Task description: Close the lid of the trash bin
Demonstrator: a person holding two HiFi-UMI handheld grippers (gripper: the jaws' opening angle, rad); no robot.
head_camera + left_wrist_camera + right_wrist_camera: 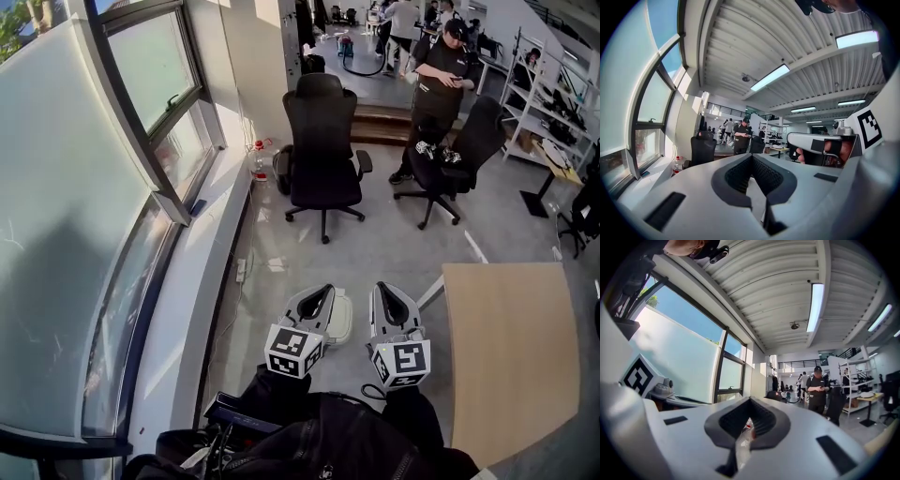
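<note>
While both claws hang level in front of the person, neither touches anything.

Far left of the left claw: window wall (141, 94) and its sill, nothing of the task there.

Left claw (321, 296): jaws drawn together, tips meeting, nothing between them; its own view (751, 157) shows only bare floor through the gap behind the tips.

Trash bin (340, 319): white, on the floor below and just right of the left claw, between the two claws, partly covered by the left one. The visible top looks flat and even with the rim, so I judge the lid down. I cannot tell whether it sits fully, as the left part is hidden.

Right claw (386, 294): also closed on nothing, tips together in its own view (750, 401). It stands above and just right of the bin, apart from it.

Right of the right claw: the wooden counter (511, 366), bare. Well ahead of both claws: a black office chair (321, 141) and a person standing (439, 84).

Step in hand, as judged: closing appears done, with the claws clear of the bin. Next move calls for a check on the hidden edge. If it sits proud, bring one closed claw down onto the lid top and press evenly, not at a corner, so the bin does not tip.
</note>
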